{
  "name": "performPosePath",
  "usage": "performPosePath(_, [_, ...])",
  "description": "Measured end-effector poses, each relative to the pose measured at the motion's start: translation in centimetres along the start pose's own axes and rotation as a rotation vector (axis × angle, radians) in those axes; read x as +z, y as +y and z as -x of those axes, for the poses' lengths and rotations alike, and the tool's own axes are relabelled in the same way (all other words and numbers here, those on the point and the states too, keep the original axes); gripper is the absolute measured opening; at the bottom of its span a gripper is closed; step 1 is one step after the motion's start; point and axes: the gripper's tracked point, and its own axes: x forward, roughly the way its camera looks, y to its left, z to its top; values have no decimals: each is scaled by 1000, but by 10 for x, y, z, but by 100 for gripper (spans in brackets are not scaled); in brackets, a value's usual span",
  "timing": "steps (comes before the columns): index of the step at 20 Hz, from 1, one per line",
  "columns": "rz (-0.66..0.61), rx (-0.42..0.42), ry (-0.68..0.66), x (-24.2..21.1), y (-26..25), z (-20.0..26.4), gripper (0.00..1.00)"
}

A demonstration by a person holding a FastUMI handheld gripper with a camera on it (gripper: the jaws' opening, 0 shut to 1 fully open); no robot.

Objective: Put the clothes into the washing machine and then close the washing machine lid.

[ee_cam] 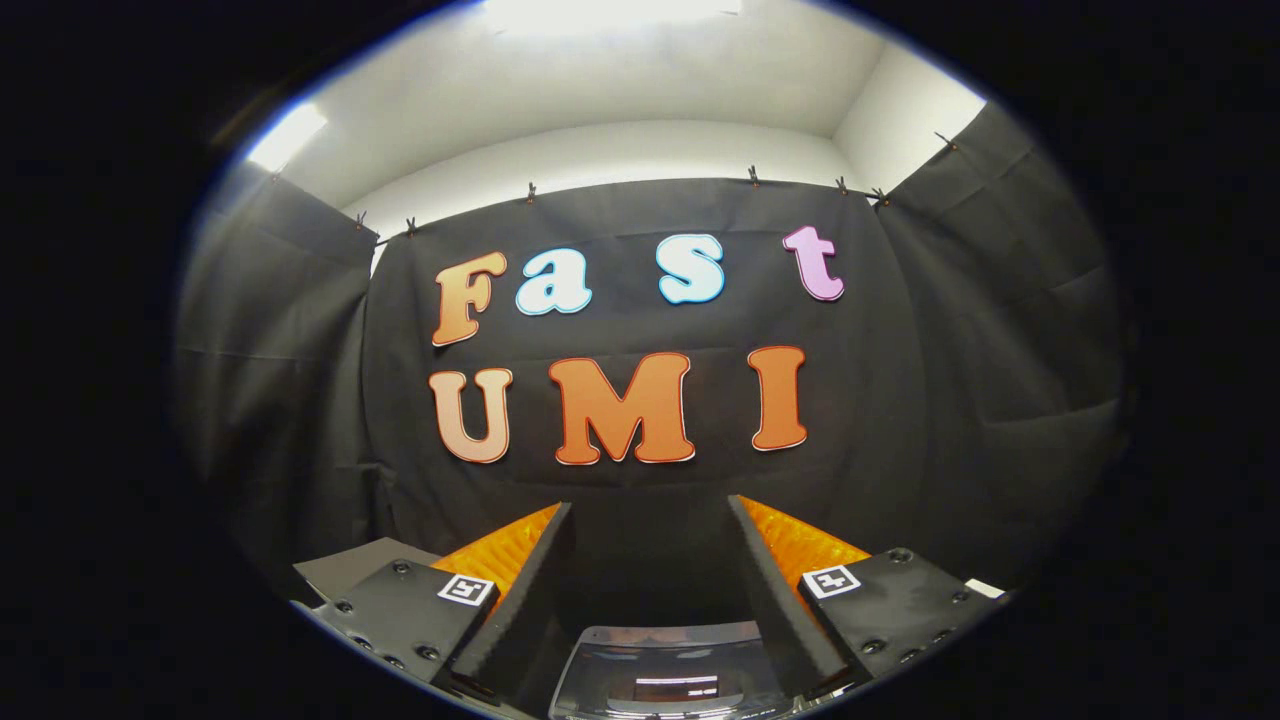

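Camera riding the hand-held gripper (650, 510), level, facing the booth wall (640, 470), fairly near

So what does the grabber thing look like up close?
The gripper has two long wedge-shaped fingers with ribbed inner faces. Each finger sits on a flat black plate held by dark screws, and each plate carries a small square black-and-white marker. The fingers stand apart, with nothing between them.

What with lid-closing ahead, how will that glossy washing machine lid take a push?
The washing machine lid looks stiff: its rim keeps a clean curve. Its glossy, reflecting face is probably slippery, so a push may skid. The gripper hangs open, touching nothing.
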Motion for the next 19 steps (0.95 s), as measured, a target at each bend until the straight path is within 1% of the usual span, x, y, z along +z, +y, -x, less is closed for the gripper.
performPosePath(19, [-22,16,10,-12,3,-5,96])
